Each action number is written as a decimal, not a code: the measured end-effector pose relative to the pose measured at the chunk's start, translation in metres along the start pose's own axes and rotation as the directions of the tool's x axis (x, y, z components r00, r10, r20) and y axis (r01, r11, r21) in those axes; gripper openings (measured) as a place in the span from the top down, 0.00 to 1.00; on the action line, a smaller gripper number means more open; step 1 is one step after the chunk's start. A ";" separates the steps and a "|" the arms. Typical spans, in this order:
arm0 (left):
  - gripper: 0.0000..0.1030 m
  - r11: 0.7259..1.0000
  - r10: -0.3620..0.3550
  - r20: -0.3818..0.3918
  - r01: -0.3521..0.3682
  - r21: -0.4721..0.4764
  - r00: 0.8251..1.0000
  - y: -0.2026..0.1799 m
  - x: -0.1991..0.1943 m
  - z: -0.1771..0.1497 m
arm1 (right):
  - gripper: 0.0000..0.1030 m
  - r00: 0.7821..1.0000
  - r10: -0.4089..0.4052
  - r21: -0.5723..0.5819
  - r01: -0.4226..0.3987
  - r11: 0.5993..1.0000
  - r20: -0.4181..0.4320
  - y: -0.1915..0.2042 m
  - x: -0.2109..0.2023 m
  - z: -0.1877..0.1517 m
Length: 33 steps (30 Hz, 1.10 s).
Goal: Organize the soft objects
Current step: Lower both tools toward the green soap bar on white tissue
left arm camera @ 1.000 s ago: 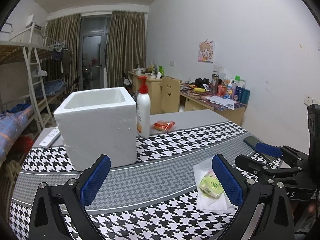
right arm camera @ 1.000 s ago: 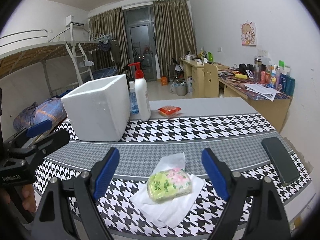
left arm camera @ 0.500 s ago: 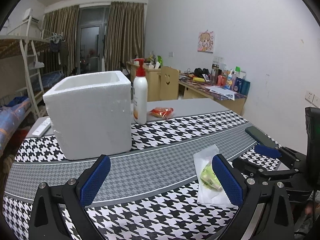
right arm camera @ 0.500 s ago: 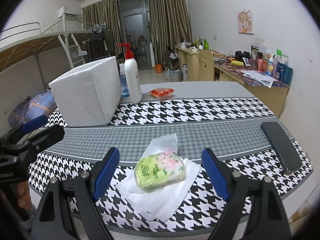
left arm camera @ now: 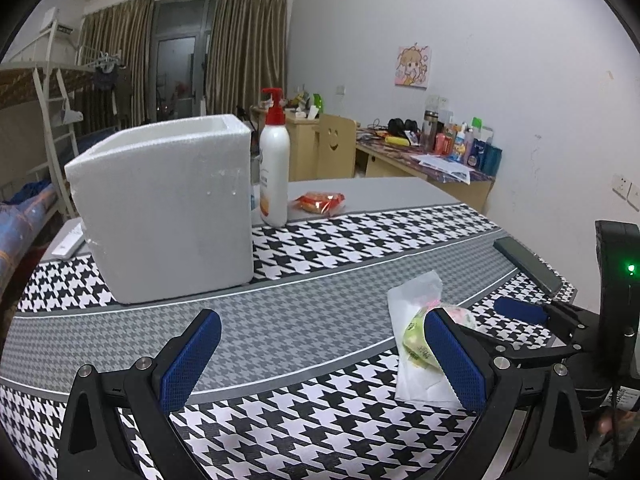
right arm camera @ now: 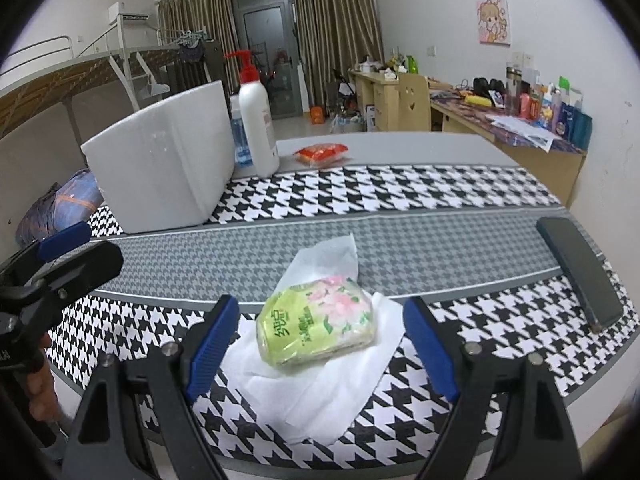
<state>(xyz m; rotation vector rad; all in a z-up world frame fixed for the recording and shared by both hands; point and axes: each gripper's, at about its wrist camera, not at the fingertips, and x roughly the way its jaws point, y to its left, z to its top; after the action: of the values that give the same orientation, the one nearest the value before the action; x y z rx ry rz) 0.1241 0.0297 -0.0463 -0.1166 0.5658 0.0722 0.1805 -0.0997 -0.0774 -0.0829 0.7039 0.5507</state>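
Between the wide-spread right fingers (right arm camera: 212, 342), green tissue pack (right arm camera: 318, 318) lies crosswise.

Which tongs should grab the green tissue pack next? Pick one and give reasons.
Right. The right tongs stand open with the green tissue pack centred just ahead of them. The left tongs face bare cloth, with the pack off to their right.
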 end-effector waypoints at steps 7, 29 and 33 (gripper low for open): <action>0.01 1.000 0.025 -0.027 -0.025 -0.016 0.999 0.006 0.008 -0.004 | 0.15 0.998 0.029 0.008 -0.029 1.000 -0.052 -0.001 0.016 -0.005; 0.01 1.000 0.018 -0.081 -0.017 0.014 0.997 -0.009 0.024 -0.010 | 0.26 0.991 0.049 0.012 -0.048 0.999 -0.125 -0.006 0.034 -0.017; 0.01 1.000 0.006 -0.090 -0.004 0.030 0.996 -0.017 0.027 -0.010 | 0.29 0.993 0.051 0.021 -0.049 0.999 -0.110 -0.013 0.028 -0.016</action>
<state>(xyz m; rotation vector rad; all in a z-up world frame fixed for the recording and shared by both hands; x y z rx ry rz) 0.1430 0.0123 -0.0681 -0.0900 0.6574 0.0638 0.1947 -0.1024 -0.1088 -0.0789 0.8205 0.5906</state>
